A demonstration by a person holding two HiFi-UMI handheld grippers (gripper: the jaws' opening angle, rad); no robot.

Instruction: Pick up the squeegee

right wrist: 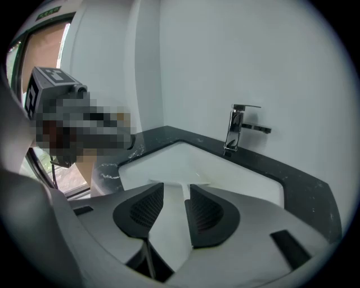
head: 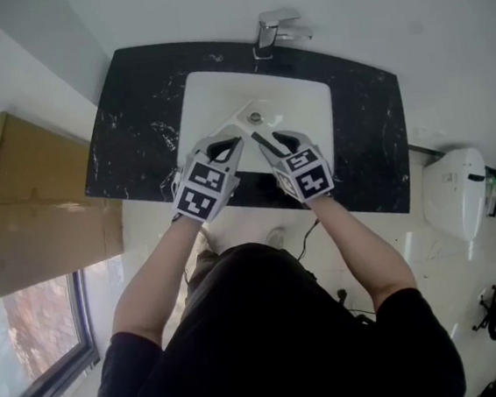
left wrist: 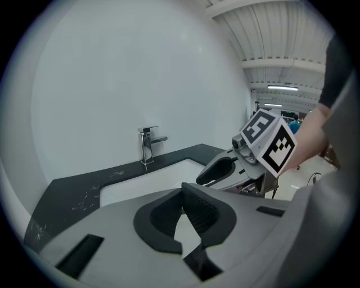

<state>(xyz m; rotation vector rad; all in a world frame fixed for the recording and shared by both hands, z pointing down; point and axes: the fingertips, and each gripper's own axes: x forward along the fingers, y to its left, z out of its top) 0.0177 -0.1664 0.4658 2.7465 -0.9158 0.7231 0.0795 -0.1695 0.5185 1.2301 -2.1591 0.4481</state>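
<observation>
The white squeegee (head: 241,117) lies in the white sink basin (head: 308,99), close to the drain. In the right gripper view the squeegee (right wrist: 179,184) shows its blade crosswise in the basin, with the handle running back toward the gap between the jaws. My right gripper (head: 270,138) (right wrist: 175,194) hangs over the basin with its jaws apart, and the pads do not press on anything. My left gripper (head: 229,142) (left wrist: 181,194) hovers just to its left over the basin's near edge. Its pad tips meet and hold nothing.
A chrome faucet (head: 276,30) stands at the back of the black marbled counter (head: 134,117). A white wall rises behind it. A brown panel (head: 46,206) and a window are to the left, a white fixture (head: 455,193) to the right.
</observation>
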